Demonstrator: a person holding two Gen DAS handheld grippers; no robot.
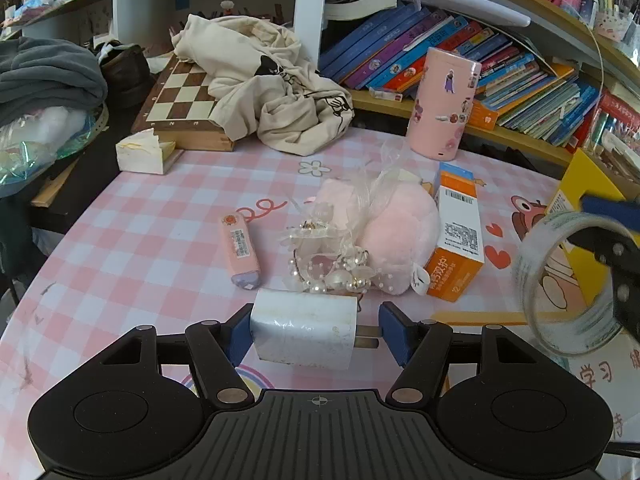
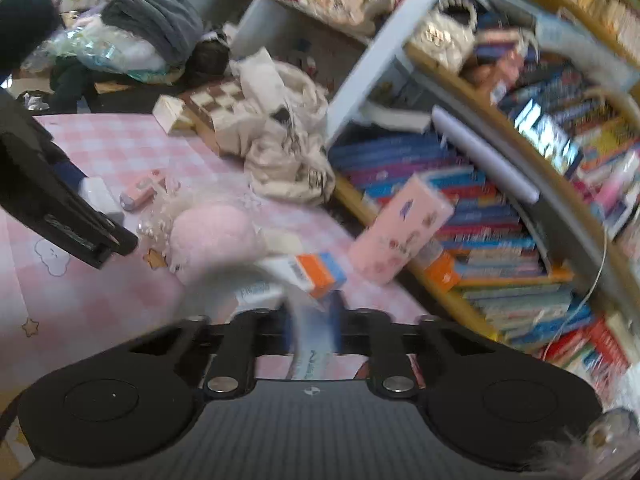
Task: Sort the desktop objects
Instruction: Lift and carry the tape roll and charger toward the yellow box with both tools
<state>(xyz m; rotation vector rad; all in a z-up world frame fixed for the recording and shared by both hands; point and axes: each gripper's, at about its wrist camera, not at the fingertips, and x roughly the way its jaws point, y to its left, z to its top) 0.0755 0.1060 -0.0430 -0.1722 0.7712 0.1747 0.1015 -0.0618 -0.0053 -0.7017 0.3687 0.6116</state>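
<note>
My left gripper (image 1: 314,330) is shut on a white charger plug (image 1: 304,330), its blue pads pressing the body on the left and the prongs on the right, just above the pink checked tablecloth (image 1: 140,240). My right gripper (image 2: 312,322) is shut on a clear tape roll (image 2: 308,320); the roll also shows in the left wrist view (image 1: 568,284) at the right. On the cloth lie a pink eraser pack (image 1: 239,250), a pearl headband in a clear bag (image 1: 332,272), a pink plush (image 1: 394,236) and an orange and white box (image 1: 458,236).
A pink cylinder with stickers (image 1: 442,104) stands near the bookshelf (image 1: 500,72). A chessboard (image 1: 182,100) under a cream cloth bag (image 1: 272,84) and a small white box (image 1: 144,156) are at the back left. A yellow box (image 1: 584,200) is at the right.
</note>
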